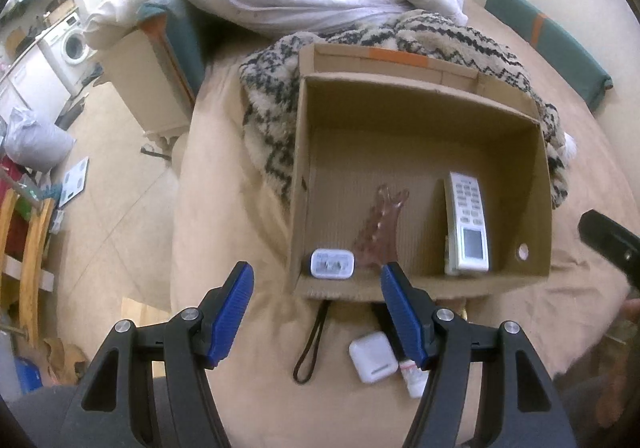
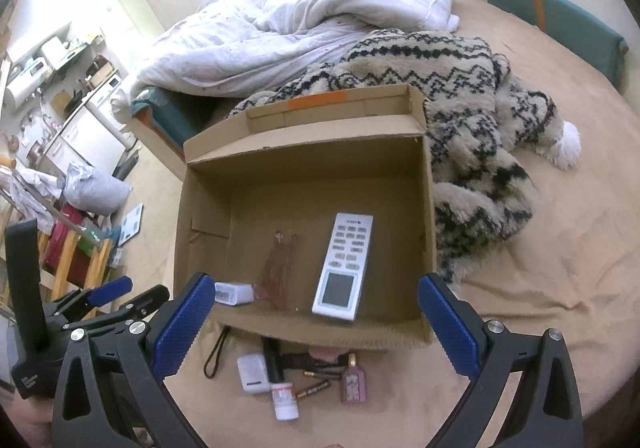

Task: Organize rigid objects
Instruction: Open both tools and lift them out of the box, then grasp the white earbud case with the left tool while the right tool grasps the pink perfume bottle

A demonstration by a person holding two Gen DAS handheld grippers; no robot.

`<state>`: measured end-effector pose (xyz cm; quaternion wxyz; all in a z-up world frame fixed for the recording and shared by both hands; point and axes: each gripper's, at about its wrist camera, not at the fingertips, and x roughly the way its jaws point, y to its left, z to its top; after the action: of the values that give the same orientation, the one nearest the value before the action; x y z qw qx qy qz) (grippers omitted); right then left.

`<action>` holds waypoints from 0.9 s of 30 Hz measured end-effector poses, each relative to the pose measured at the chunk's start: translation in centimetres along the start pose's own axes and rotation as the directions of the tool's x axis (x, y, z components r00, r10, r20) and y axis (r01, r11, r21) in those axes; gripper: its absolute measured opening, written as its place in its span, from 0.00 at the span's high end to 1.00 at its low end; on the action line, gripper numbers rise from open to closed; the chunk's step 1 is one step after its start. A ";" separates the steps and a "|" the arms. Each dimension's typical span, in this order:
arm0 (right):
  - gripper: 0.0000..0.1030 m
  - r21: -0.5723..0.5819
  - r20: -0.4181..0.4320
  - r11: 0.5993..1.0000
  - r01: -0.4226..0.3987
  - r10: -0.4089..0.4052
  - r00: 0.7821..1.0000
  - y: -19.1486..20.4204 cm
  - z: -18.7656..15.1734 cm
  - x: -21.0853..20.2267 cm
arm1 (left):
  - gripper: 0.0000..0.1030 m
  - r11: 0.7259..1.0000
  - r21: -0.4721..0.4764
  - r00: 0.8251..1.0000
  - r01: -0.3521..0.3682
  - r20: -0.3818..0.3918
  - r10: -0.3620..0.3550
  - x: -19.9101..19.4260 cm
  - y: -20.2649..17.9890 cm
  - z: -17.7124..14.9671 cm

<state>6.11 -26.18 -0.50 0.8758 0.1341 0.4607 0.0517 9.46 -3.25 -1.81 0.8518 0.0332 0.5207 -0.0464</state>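
An open cardboard box (image 1: pixel 420 92) (image 2: pixel 304 152) stands on the tan bed. Inside lie a white remote (image 1: pixel 468 224) (image 2: pixel 344 268), a pink hair claw (image 1: pixel 380 224) (image 2: pixel 278 272) and a white charger (image 1: pixel 332 264) (image 2: pixel 234 293). In front of the box lie a white earbud case (image 1: pixel 374 356) (image 2: pixel 253 372), a small white bottle (image 2: pixel 285 400), batteries (image 2: pixel 314 390), a pink perfume bottle (image 2: pixel 354 380) and a black strap (image 1: pixel 310 344) (image 2: pixel 216 354). My left gripper (image 1: pixel 317 268) (image 2: pixel 138 290) hangs open and empty above the box's near left corner. My right gripper (image 2: pixel 317 280) is open and empty over the box's near wall.
A patterned fleece blanket (image 2: pixel 472 120) lies behind and right of the box, with a white duvet (image 2: pixel 304 24) beyond it. A teal cushion (image 2: pixel 560 20) is at the far right. The bed's edge drops off to the left, above a cluttered floor (image 1: pixel 116 208).
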 end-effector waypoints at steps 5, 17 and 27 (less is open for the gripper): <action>0.00 0.052 -0.022 0.999 -0.004 0.005 1.000 -1.4 -1.4 -0.4 | 0.39 1.000 -0.012 1.000 -0.017 0.001 0.017 0.1 0.7 -1.6; 0.00 0.167 -0.172 0.983 -0.071 0.100 0.980 -2.8 -4.7 3.0 | 0.39 0.990 -0.127 0.998 -0.062 -0.027 0.059 1.6 3.7 -2.8; 0.40 0.062 -0.416 0.998 0.009 0.017 0.909 -1.9 -7.8 10.2 | 0.39 0.982 -0.185 0.996 -0.038 -0.084 0.023 2.5 4.5 -2.9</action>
<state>5.45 -24.33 -13.35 0.7528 0.1481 0.6380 0.0666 8.58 1.41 -5.32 0.8297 -0.0369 0.5567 0.0171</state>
